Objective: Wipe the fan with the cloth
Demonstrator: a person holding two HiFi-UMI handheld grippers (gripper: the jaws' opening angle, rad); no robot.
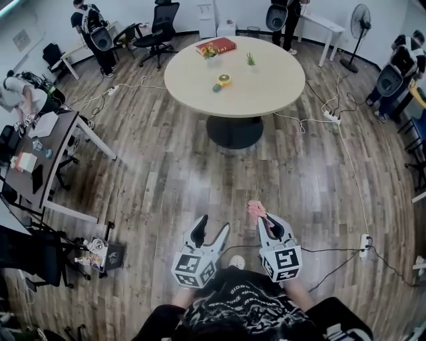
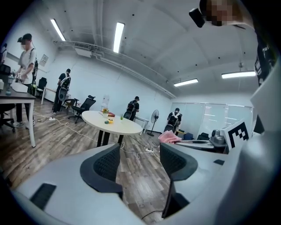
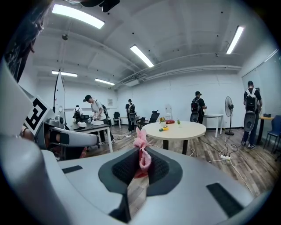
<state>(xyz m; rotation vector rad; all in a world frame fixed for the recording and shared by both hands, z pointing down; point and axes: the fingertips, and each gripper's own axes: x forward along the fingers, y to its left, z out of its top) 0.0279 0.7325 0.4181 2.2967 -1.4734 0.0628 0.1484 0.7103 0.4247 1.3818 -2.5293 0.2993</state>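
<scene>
**Cloth (image 3: 142,151) pinched upright in right gripper (image 3: 141,169); fan (image 1: 360,20) far across the room**

The right gripper's jaws are closed on the pink cloth. It is a bunched strip whose long axis runs upright between the pads, with its loose tip poking up above them. The left gripper (image 2: 139,162) has its jaws wide apart, with only wood floor (image 1: 166,180) showing between them. The fan stands upright on its pole near the far wall, beyond the round table (image 1: 266,100) and well apart from both grippers.

Wood floor (image 1: 166,186), round table (image 1: 279,90), desk (image 1: 56,143), ceiling striplights (image 3: 141,56).
</scene>
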